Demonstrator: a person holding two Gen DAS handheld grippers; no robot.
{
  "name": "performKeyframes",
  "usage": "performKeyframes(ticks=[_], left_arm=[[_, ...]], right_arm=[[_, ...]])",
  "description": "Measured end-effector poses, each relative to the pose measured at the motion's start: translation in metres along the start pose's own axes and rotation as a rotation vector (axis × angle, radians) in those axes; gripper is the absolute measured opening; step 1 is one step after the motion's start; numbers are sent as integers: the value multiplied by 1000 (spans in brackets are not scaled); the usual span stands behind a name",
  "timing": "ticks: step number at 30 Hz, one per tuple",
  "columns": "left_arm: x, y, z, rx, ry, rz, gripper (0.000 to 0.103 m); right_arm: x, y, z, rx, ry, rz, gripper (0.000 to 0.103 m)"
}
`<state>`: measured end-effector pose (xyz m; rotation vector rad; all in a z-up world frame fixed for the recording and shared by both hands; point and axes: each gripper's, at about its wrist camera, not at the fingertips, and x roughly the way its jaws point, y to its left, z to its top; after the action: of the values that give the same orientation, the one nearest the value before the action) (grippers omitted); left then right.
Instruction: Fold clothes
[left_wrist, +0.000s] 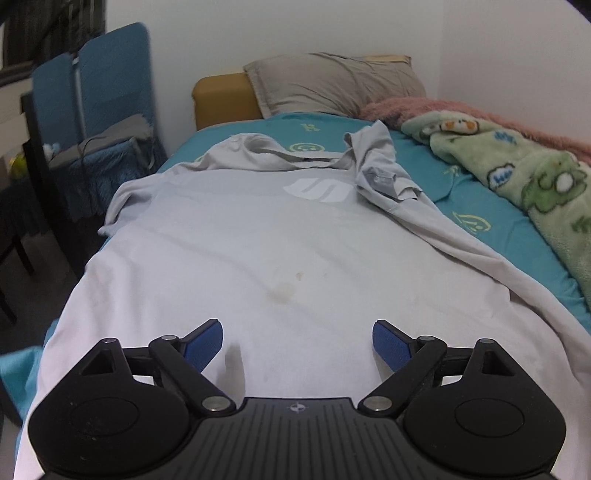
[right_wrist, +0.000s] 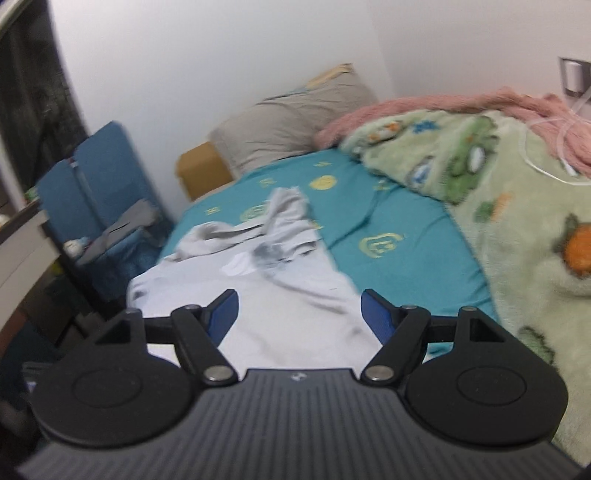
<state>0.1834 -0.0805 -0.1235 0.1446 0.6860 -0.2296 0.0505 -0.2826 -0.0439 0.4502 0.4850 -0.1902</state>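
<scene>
A pale grey T-shirt (left_wrist: 258, 240) with a white logo lies spread on the teal bed sheet (left_wrist: 472, 192), its right sleeve folded in over the chest. Above the shirt's lower part my left gripper (left_wrist: 297, 343) stands open, nothing between its blue pads. The right wrist view is blurred. It shows the same shirt (right_wrist: 280, 295) from higher up, and my right gripper (right_wrist: 298, 317) is open over the shirt's right edge, with nothing held.
A green fleece blanket (left_wrist: 535, 192) and a pink blanket (right_wrist: 443, 107) are heaped along the bed's right side. A grey pillow (left_wrist: 332, 85) lies at the head. A blue chair (left_wrist: 107, 122) with clothes on it stands left of the bed.
</scene>
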Motion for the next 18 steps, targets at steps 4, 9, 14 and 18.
performKeyframes(ticks=[4,9,14,18], left_arm=[[37,-34,35,136,-48,0,88],[95,-101,84,401,-104,-4,88],[159,-147,109,605,-112,11,80],[199,-167,117,719,-104,-2,71]], right_arm=[[11,-23,6,47,-3,-30,75],[20,-46,15,59,-53,-75,75],[48,-69,14,124,-12,-103,75],[68,-77,8,155,32,-94,75]])
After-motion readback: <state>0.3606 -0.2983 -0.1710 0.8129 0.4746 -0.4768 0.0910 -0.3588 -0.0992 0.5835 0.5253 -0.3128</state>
